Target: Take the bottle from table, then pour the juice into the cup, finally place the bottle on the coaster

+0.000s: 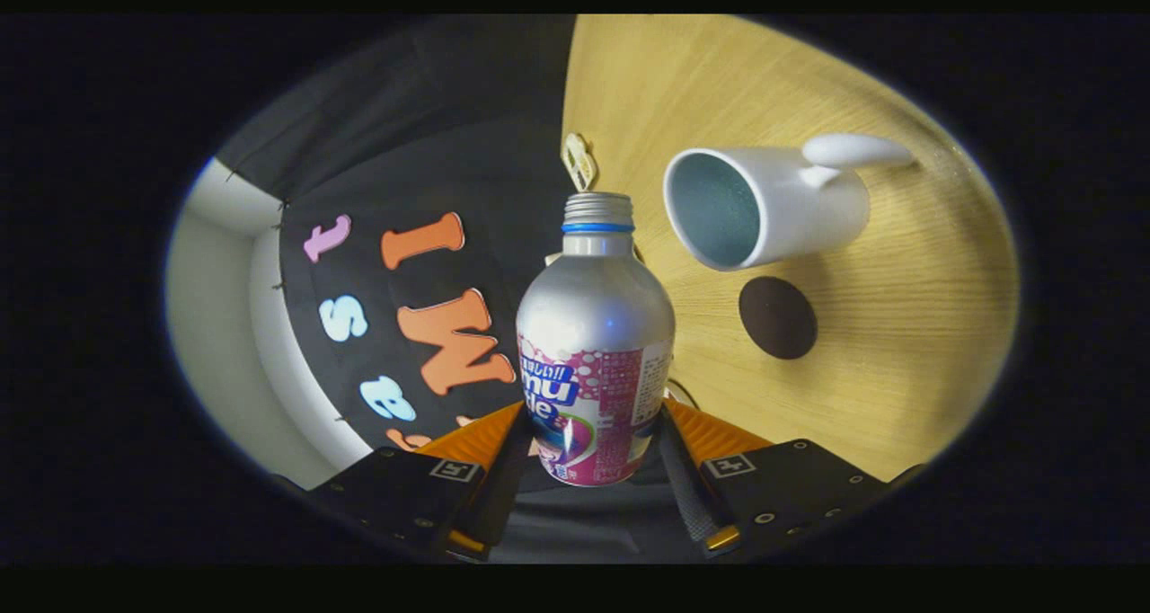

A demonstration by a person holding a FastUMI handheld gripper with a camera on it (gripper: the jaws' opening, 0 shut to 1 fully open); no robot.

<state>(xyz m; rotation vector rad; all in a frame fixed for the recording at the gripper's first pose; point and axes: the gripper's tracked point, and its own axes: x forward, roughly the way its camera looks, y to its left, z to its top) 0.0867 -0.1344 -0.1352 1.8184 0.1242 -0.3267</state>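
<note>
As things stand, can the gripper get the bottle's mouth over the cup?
Probably yes. The gripper is shut on the bottle, whose open neck points toward the cup; bare table lies between them, and the coaster sits aside.

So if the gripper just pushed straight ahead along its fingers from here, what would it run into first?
The gripper is shut on the bottle, whose open neck leads. Straight ahead looks free: the small tag on the table lies roughly in line, while the cup sits off to the side. Depth is unclear.
</note>
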